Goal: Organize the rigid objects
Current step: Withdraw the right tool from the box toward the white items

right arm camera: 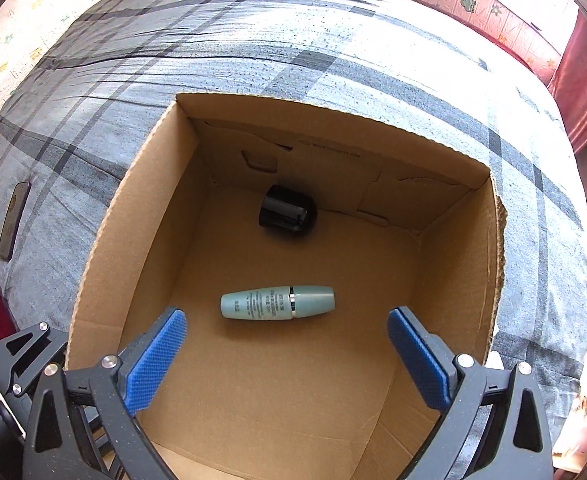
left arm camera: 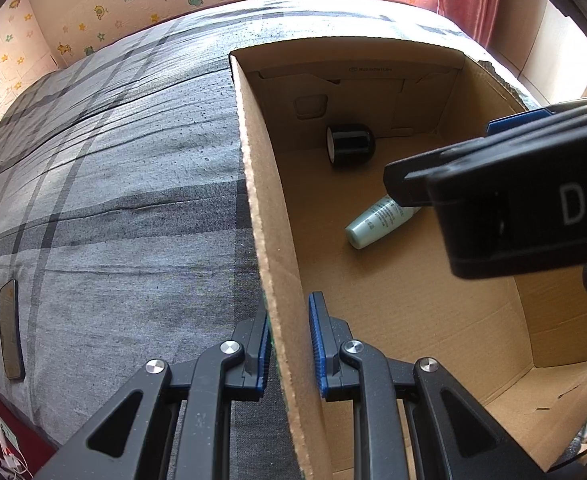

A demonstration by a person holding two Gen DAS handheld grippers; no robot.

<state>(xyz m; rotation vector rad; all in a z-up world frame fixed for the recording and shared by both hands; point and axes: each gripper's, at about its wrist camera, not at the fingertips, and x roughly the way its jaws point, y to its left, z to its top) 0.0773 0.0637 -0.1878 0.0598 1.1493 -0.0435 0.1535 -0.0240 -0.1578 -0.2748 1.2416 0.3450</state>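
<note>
On the bed, inside the cardboard box [right arm camera: 105,280] | done: green bottle [right arm camera: 277,302], black jar [right arm camera: 287,210] on its floor | left gripper [left arm camera: 289,344] fingers clamp box wall | right gripper [right arm camera: 287,356] fingers wide, empty | left: nothing else in view to pack

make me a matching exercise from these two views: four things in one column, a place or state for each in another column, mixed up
Things
1. green bottle
2. black jar
3. left gripper
4. right gripper

Places or states
A. clamped on the side wall of the cardboard box
B. jaws wide open above the box floor, holding nothing
C. on its side by the far wall of the box
D. lying flat mid-floor in the box

Pairs: 1-D, 2-C, 3-A, 4-B
</note>
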